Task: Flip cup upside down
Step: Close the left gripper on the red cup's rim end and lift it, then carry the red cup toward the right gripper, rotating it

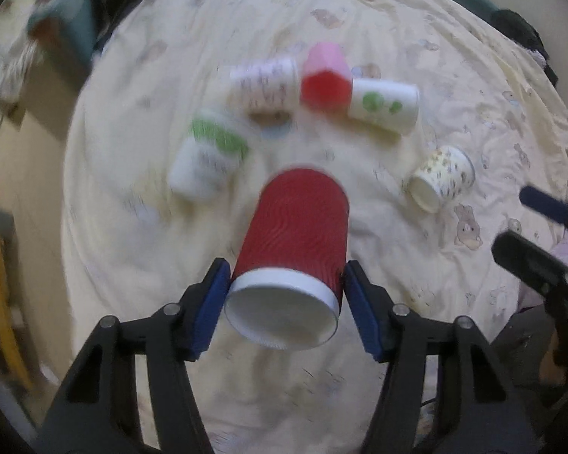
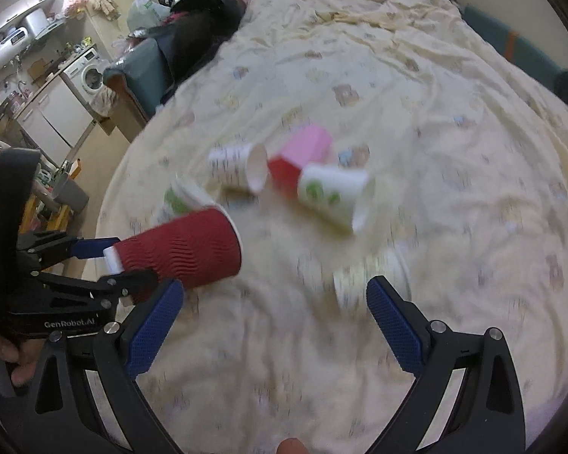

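Note:
My left gripper [image 1: 286,306] is shut on a red ribbed paper cup [image 1: 299,227] near its white base, which faces the camera. It holds the cup above the bed, mouth pointing away. In the right wrist view the same cup [image 2: 185,249] lies roughly level, held by the left gripper [image 2: 113,265], with its open mouth to the right. My right gripper [image 2: 272,325] is open and empty above the bed, with a small patterned cup [image 2: 354,283] blurred between its fingertips and the sheet.
Several cups lie on their sides on the cream bedsheet [image 1: 359,378]: a green-and-white one [image 1: 208,159], a white printed one [image 1: 265,87], a pink one [image 1: 325,75], a green-dotted one [image 1: 384,106], a small patterned one [image 1: 443,178]. The bed's left edge drops to the floor.

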`<control>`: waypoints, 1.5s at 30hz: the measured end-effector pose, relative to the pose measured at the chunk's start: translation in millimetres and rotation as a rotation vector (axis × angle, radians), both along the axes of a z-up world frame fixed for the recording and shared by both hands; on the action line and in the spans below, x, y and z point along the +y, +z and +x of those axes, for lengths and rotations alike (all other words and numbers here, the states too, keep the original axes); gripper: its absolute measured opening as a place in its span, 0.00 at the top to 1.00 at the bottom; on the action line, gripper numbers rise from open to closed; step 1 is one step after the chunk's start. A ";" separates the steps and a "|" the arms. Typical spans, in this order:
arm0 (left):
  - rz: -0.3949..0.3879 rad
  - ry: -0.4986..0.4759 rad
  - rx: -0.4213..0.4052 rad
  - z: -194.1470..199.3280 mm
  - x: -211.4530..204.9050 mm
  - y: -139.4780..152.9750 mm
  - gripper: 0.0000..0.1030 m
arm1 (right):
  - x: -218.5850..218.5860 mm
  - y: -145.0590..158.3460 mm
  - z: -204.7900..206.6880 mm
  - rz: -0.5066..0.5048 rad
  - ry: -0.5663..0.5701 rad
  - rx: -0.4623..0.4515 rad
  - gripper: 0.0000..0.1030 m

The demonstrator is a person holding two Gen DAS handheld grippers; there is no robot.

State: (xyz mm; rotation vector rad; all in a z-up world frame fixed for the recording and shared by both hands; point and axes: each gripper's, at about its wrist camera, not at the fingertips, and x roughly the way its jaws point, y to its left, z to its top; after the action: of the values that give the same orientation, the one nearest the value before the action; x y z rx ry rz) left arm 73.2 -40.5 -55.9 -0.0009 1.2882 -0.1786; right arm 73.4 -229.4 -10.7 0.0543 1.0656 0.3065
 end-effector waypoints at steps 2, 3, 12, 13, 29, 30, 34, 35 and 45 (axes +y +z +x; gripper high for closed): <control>-0.020 0.012 0.062 -14.2 -4.3 -19.3 0.45 | -8.3 -6.1 -16.9 0.020 -0.023 0.016 0.03; -0.034 0.029 0.086 -22.2 -6.0 -29.1 0.45 | -10.6 -8.2 -24.4 0.032 -0.034 0.020 0.03; -0.090 0.150 0.102 -69.0 -24.2 -38.4 0.46 | -39.0 -30.2 -62.6 0.084 -0.112 0.047 0.03; -0.104 0.152 0.103 -72.1 -28.6 -36.4 0.45 | -41.6 -32.3 -64.2 0.091 -0.121 0.048 0.03; -0.117 0.090 0.061 -87.6 -40.1 -32.9 0.10 | -45.5 -38.3 -64.6 0.113 -0.147 0.050 0.03; -0.119 0.087 0.059 -87.2 -36.1 -30.6 0.10 | -44.3 -38.3 -64.7 0.112 -0.144 0.050 0.03; -0.102 0.086 0.012 -88.9 -11.9 -12.7 0.10 | -39.0 -40.2 -65.0 0.097 -0.127 0.054 0.03; -0.092 0.088 0.001 -89.7 -5.6 -8.9 0.10 | -37.3 -41.8 -65.3 0.095 -0.121 0.061 0.03; 0.039 0.283 -0.196 -92.7 80.9 12.0 0.10 | -15.5 -60.6 -79.3 0.155 -0.151 0.166 0.03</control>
State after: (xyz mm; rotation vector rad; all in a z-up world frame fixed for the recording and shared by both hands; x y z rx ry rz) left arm -19.5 40.3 -43.9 -0.1289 1.0822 0.0872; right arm -5.8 -244.9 -71.3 0.3019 1.1932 0.2498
